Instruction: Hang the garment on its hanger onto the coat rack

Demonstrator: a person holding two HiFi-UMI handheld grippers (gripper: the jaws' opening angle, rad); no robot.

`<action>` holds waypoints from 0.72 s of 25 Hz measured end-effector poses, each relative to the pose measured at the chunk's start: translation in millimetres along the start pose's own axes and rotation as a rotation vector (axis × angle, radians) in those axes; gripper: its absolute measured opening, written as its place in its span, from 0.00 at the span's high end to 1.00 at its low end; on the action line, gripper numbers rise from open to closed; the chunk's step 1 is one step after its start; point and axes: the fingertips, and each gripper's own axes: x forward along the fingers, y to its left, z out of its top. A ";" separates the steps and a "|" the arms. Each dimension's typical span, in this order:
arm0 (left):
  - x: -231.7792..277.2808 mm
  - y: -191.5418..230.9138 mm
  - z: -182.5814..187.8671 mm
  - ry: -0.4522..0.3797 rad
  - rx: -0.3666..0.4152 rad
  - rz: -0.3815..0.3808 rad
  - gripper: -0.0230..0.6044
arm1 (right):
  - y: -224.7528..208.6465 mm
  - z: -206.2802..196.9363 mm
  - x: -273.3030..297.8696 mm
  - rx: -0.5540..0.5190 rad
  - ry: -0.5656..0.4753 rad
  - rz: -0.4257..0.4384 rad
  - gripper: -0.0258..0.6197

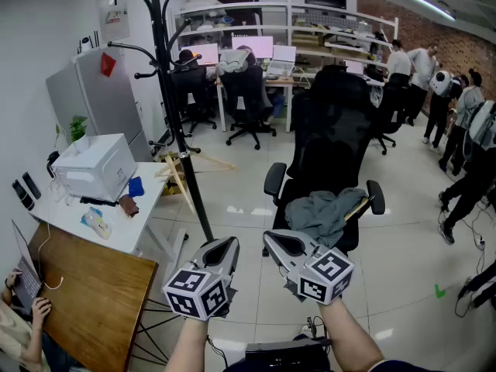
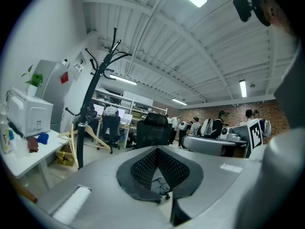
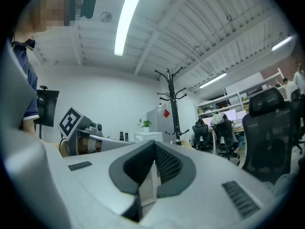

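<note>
Holding both tools out level ahead of us, we carry nothing in either. Our left tool [image 1: 223,244] has its jaws drawn together at the tips, and only floor and a chair base show through the small gap behind the pads. Our right tool [image 1: 273,241] is closed the same way, pads meeting with nothing between them.

We see the grey garment [image 1: 324,212] lying crumpled on the seat of a black office chair [image 1: 335,122], just beyond our right tool. One wooden end of its hanger [image 1: 357,207] pokes out at the garment's right side.

We find the black coat rack [image 1: 175,122] to the left of the chair, beyond our left tool, its curved hooks high up near the picture's top edge. A second wooden hanger [image 1: 184,167] hangs low on its pole. The garment is well apart from the rack.

At our left a white table [image 1: 120,235] carries a white printer [image 1: 91,165].
</note>
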 end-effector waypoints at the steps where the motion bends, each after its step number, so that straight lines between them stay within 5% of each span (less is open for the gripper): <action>1: 5.4 -0.7 -0.9 0.005 0.000 -0.006 0.96 | -5.1 -0.9 -1.3 0.002 0.001 -0.008 0.96; 18: 179.1 -78.2 -25.2 0.099 0.019 -0.263 0.96 | -175.0 -19.3 -88.5 0.070 -0.011 -0.311 0.96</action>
